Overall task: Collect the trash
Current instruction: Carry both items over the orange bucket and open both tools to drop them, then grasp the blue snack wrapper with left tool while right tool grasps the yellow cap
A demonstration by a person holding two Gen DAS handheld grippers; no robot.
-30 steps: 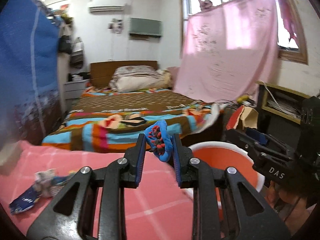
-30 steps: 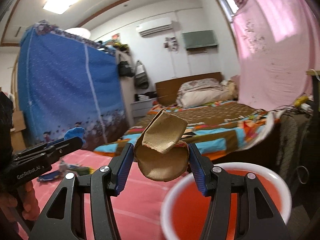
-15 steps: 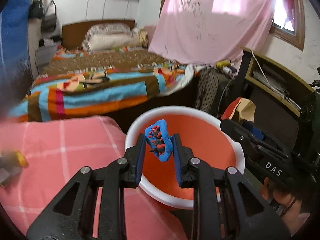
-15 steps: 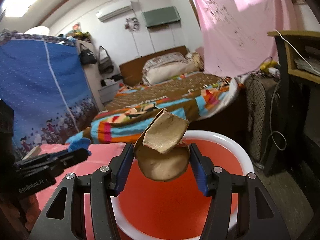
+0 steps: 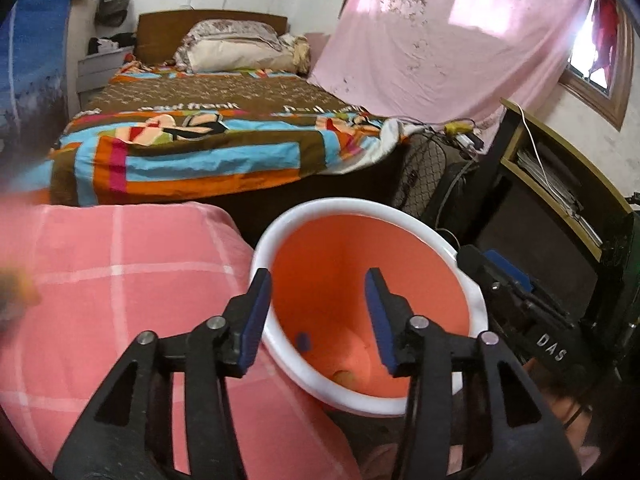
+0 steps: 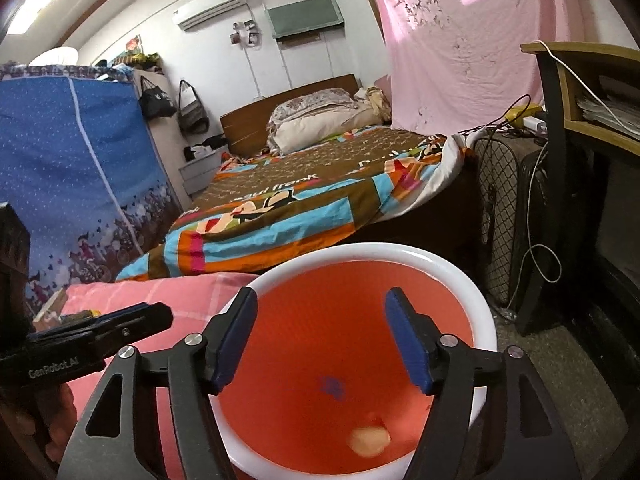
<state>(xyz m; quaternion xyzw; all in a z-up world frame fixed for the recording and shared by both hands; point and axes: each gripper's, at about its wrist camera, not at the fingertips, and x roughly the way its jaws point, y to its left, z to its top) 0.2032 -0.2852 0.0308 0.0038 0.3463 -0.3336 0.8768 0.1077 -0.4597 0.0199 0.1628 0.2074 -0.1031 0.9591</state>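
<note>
An orange bin with a white rim (image 5: 472, 280) (image 6: 486, 320) stands beside the pink checked table. My left gripper (image 5: 318, 300) is open and empty over the bin's mouth. My right gripper (image 6: 320, 322) is open and empty over the bin too. Inside the bin lie a small blue scrap (image 5: 303, 341) (image 6: 332, 386) and a tan cardboard piece (image 5: 344, 378) (image 6: 370, 440), both blurred. The right gripper shows at the right of the left wrist view (image 5: 516, 300); the left gripper shows at the left of the right wrist view (image 6: 100, 336).
The pink checked table cloth (image 5: 120, 280) lies left of the bin, with blurred trash at its left edge (image 5: 16, 296). A bed (image 5: 208, 136) stands behind. A fan (image 6: 504, 216) with cables and a dark shelf unit (image 6: 580, 120) stand right of the bin.
Both grippers have opened over the bin. The blue wrapper has left my left gripper and the cardboard piece has left my right gripper; both now lie inside the bin.
</note>
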